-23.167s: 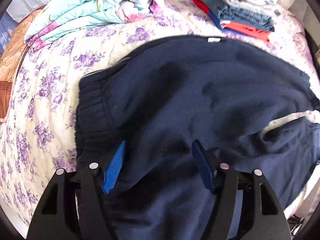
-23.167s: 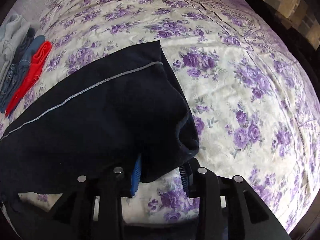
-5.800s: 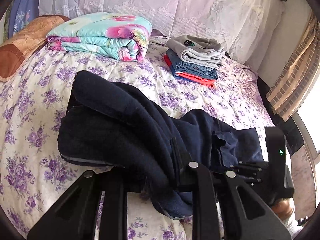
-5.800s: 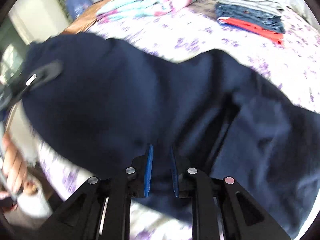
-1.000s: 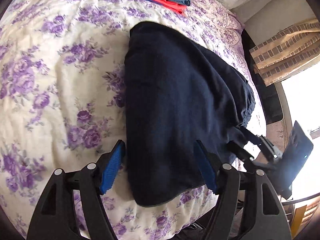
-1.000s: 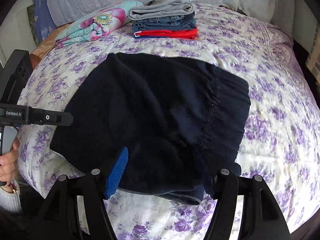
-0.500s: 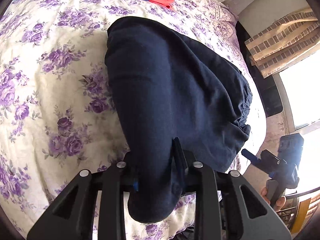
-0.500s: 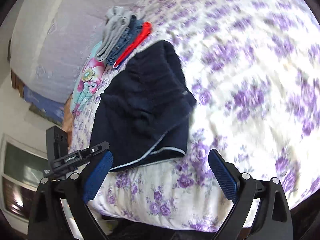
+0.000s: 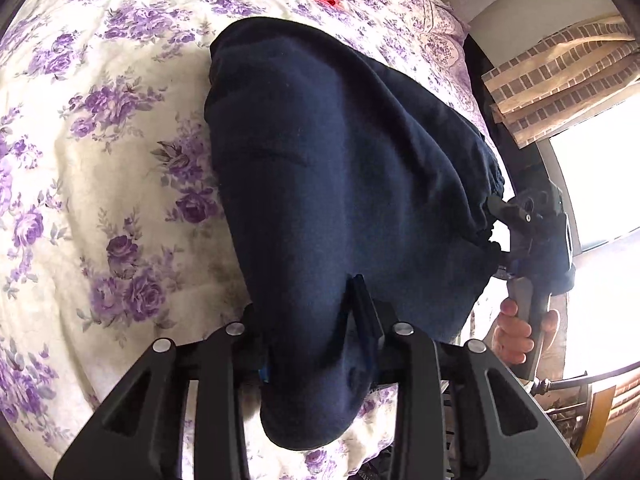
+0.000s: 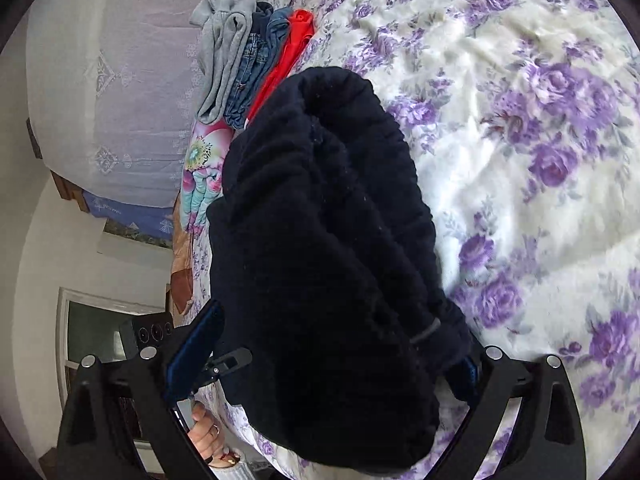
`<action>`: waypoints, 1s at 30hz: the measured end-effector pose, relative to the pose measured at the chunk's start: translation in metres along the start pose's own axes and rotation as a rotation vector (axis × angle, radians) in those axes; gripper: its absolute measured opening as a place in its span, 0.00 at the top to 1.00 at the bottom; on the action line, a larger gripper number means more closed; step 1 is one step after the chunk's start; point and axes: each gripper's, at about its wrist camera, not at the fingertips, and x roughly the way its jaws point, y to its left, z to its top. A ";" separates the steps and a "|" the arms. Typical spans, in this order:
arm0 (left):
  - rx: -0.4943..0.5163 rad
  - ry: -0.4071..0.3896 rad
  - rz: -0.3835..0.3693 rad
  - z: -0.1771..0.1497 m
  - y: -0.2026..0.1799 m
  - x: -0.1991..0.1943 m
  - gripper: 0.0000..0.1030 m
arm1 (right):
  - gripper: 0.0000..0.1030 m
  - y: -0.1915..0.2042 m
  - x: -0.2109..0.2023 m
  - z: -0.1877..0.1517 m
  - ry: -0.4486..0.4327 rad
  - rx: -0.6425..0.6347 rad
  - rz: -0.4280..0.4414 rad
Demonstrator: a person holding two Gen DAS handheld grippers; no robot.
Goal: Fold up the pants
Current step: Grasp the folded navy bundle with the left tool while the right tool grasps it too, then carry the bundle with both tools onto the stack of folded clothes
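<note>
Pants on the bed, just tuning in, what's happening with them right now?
A person is working a handheld gripper in each hand over the folded navy pants on the floral bedspread. The left gripper is clamped on the near end of the bundle. The right gripper straddles the other end with its jaws wide, not pinching. A stack of folded clothes sits farther up the bed.

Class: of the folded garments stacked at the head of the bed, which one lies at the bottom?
The red garment: it lies lowest, against the bedspread, under the denim and grey pieces.
</note>
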 end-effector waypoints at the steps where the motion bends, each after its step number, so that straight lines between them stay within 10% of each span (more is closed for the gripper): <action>1: -0.023 0.006 -0.023 0.001 0.006 0.002 0.66 | 0.24 0.002 -0.004 -0.001 -0.018 -0.019 -0.028; 3: -0.052 -0.005 -0.054 -0.001 0.010 0.001 0.70 | 0.58 0.010 -0.010 -0.009 -0.072 -0.068 -0.091; 9: 0.065 -0.120 0.149 -0.010 -0.034 -0.019 0.80 | 0.63 0.075 -0.024 -0.043 -0.197 -0.378 -0.271; 14: 0.077 -0.203 0.141 0.005 -0.053 -0.060 0.80 | 0.64 0.121 -0.028 -0.029 -0.196 -0.488 -0.275; 25: 0.039 -0.391 0.266 0.279 -0.080 -0.165 0.80 | 0.65 0.299 0.020 0.233 -0.266 -0.546 -0.179; 30: -0.002 -0.394 0.271 0.405 -0.048 -0.152 0.80 | 0.65 0.314 0.074 0.361 -0.257 -0.498 -0.191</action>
